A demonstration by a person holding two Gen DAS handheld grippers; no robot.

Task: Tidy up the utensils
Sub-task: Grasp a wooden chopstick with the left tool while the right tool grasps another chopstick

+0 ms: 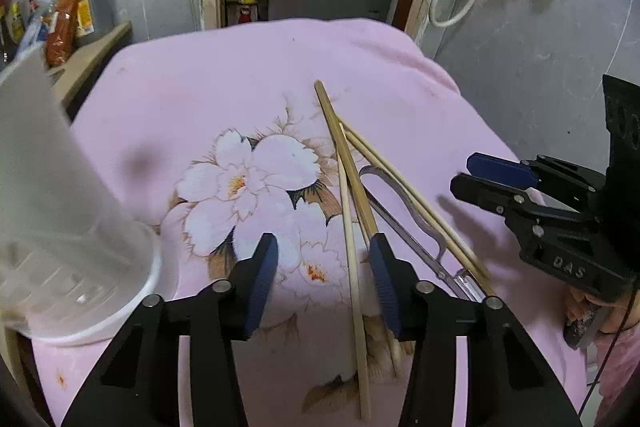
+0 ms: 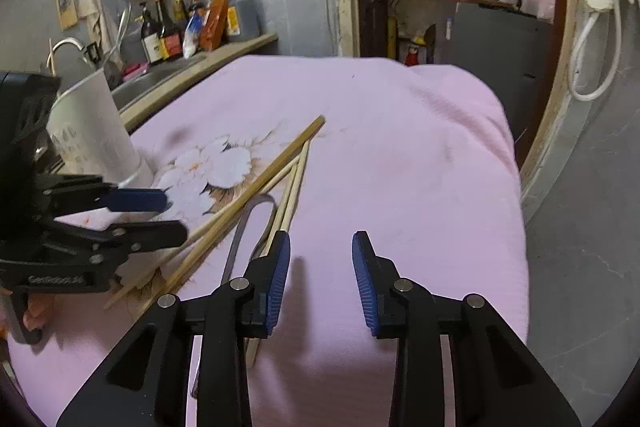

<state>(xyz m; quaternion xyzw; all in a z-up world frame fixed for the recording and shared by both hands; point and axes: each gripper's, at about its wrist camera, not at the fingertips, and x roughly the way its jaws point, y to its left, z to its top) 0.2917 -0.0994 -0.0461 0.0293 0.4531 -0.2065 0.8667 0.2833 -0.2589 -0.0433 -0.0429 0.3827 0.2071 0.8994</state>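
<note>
While both claws hang part-open, empty: left claw (image 1: 323,281) straddle one chopstick (image 1: 352,247); right claw (image 2: 321,277) steady white holder (image 2: 94,131).

Chopsticks (image 1: 347,163) crossed over a peeler (image 1: 404,211) on the cloth (image 1: 200,87), holder (image 1: 60,211) well left.

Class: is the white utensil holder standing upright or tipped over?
Upright: the white utensil holder stands on its base on the pink cloth, open rim upward.

Matt wooden chopsticks (image 1: 348,167); soft cloth (image 1: 240,75); seemingly shiny metal peeler (image 1: 404,211).
</note>
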